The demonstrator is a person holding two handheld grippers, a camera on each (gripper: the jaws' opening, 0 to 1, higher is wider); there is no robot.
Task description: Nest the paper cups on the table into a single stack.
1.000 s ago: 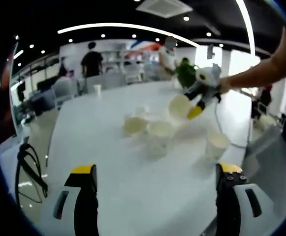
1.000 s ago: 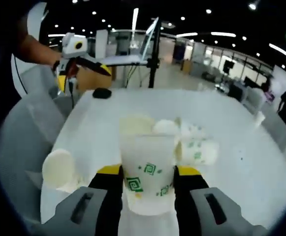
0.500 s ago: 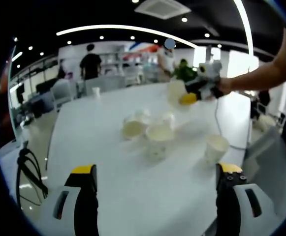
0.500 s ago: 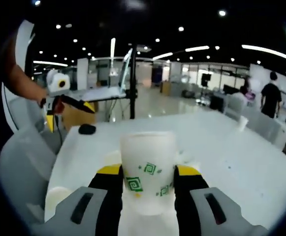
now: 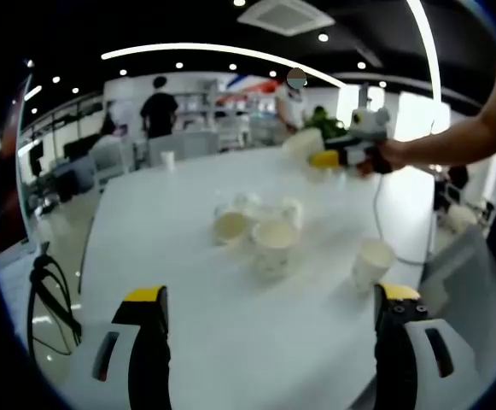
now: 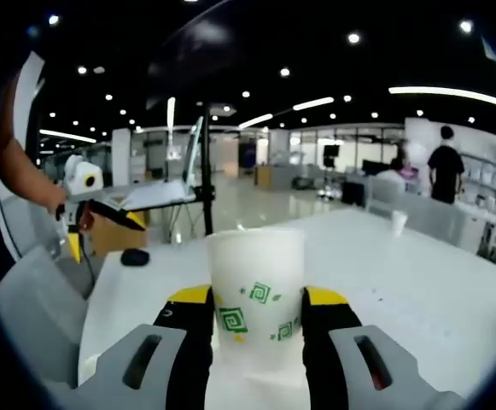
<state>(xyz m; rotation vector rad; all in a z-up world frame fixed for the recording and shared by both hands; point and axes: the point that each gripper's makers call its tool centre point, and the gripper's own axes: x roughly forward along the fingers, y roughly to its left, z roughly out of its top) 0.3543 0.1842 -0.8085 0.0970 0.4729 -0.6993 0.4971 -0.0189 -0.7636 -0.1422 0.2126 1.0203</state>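
Gripping a white paper cup (image 6: pixel 256 299) with green squares, our right gripper (image 6: pixel 256 309) holds it upright at the lower centre of the right gripper view. Our left gripper (image 5: pixel 269 306) stands wide apart over the white table (image 5: pixel 188 325), holding nothing. More cups (image 5: pixel 260 226) cluster mid-frame, and one cup (image 5: pixel 371 259) stands alone at right.

Paper cups (image 5: pixel 263 229) clustered on white table (image 5: pixel 154 231)
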